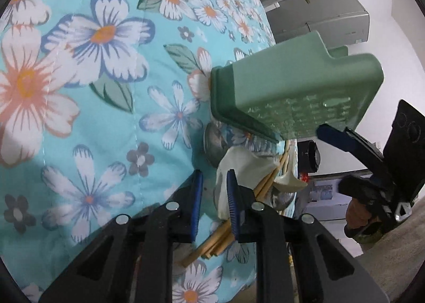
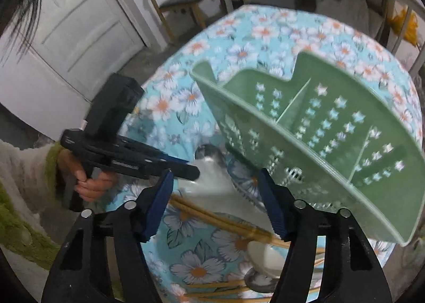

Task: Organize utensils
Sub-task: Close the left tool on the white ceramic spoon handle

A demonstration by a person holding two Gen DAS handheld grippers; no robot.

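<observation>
Just below the tipped green caddy on the surface, the thin, stiff, light chopsticks want pinching mid-length; the left gripper fingers look nearly closed, seemingly on white cloth, the right gripper half-open, empty.

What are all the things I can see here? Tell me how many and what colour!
utensil caddy: one, green, star holes, tipped over on the table
tablecloth: one, turquoise with flowers, covering the table
chopsticks: several, tan, loose on the cloth beside the caddy
metal spoons: at least two, silver, among the chopsticks
ceramic spoon: at least one, white, on the chopsticks
chair: one, wooden, behind the table
door: one, white, far wall
left hand-held gripper: black, blue pads, narrow gap, over the pile
right hand-held gripper: black, blue pads, open, beside the caddy
</observation>
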